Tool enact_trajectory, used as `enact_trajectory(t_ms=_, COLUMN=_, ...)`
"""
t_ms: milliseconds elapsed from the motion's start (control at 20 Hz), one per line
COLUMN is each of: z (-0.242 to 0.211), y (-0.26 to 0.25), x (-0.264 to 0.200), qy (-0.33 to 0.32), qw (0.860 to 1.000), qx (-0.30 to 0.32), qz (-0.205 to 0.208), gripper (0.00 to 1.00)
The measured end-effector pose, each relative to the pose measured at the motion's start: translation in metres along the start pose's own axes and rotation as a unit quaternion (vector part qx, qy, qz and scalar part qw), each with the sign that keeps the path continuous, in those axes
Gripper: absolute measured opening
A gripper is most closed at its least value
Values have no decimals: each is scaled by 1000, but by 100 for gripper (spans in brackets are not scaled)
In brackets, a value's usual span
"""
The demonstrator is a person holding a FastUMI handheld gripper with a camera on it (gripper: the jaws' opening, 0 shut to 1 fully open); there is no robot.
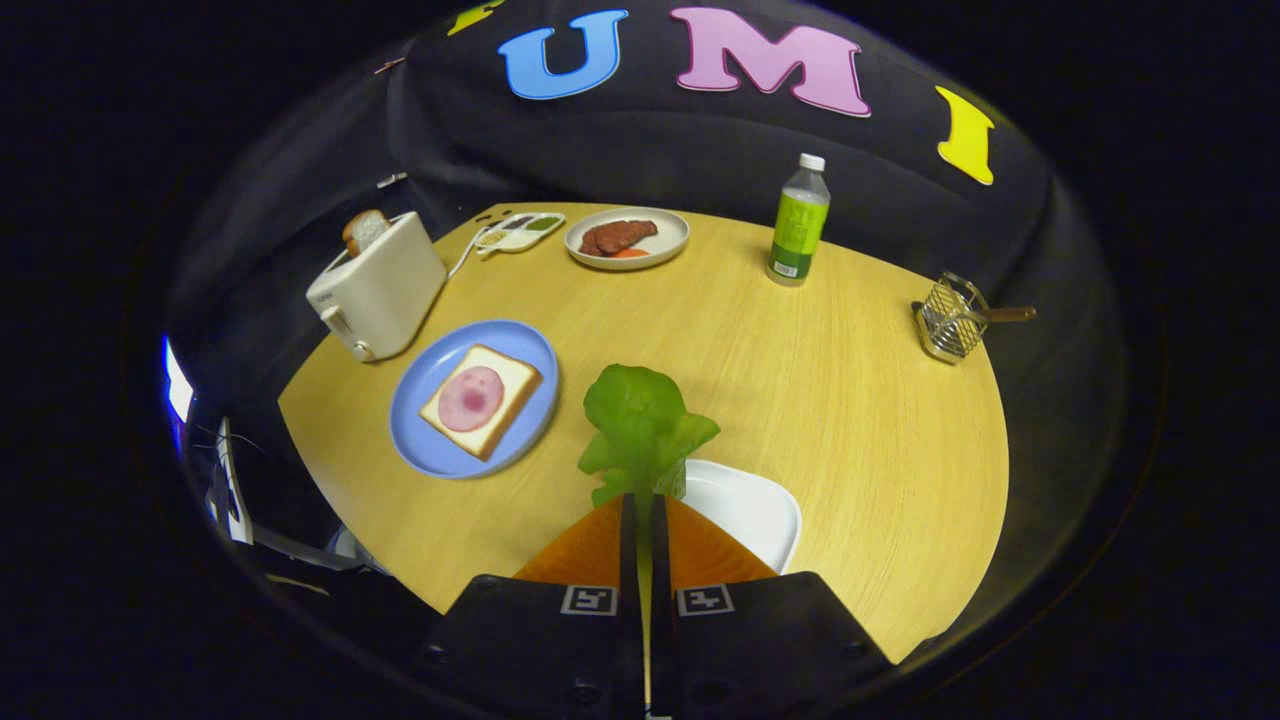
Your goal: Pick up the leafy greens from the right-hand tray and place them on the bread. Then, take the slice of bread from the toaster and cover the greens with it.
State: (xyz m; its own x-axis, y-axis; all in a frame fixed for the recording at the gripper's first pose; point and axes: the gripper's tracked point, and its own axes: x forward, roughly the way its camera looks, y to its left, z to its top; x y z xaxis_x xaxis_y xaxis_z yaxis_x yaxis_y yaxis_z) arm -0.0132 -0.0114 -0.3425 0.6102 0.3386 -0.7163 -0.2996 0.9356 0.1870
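Green leafy greens (pixel 640 425), pinched thin between my fingers (pixel 645 515); risk: floppy leaf slipping before reaching the bread (pixel 480 400).

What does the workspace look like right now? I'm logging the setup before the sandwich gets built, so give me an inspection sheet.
Surface: round wooden table, bare patches look clean.
Job's things: leafy greens pinched between the fingers, above the white tray; bread with ham on the blue plate; second bread slice standing in the toaster.
Clutter: green bottle, plate of meat, small sectioned tray, wire holder.
Grippers: gripper shut on the greens.
Cables: toaster cord trailing toward the sectioned tray.
Surroundings: black cloth wall.
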Motion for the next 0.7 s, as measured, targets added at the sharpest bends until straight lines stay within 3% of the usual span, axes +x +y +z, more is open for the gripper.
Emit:
enact_trajectory(t_ms=300, z=44, y=85, x=18, qy=-16, qw=999, qx=-17, qz=41, gripper=7)
enact_trajectory(t_ms=700, z=51, y=145, x=71, qy=17, qw=997, qx=-37, qz=60, gripper=7)
